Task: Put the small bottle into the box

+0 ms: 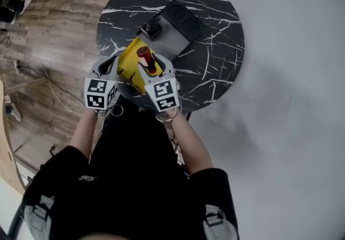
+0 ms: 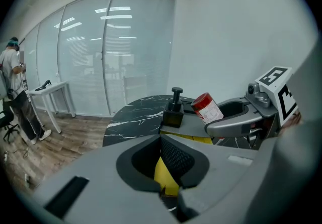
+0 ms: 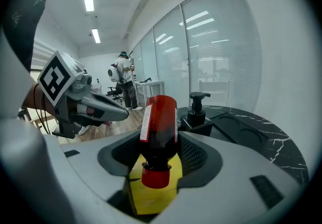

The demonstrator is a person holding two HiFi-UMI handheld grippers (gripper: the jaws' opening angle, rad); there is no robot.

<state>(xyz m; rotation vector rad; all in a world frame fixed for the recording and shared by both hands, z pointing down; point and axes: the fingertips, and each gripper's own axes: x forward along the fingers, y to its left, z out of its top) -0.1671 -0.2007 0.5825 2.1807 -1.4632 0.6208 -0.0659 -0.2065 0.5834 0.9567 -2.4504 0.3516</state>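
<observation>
Fingers [image 3: 199, 155] of right gripper [image 3: 160, 153] hold small bottle [image 3: 160, 117] cap-down over box [image 3: 151, 195].

Head camera overhead; others low, sharing table [image 1: 215, 55]

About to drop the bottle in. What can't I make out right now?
1. Whether the yellow box is open: head view, the small bottle and right gripper cover its top; right gripper view, the bottle blocks it.
2. Bottle label print: too small everywhere.
3. The left gripper hold on the box: left gripper view, its body hides all but a strip.
</observation>
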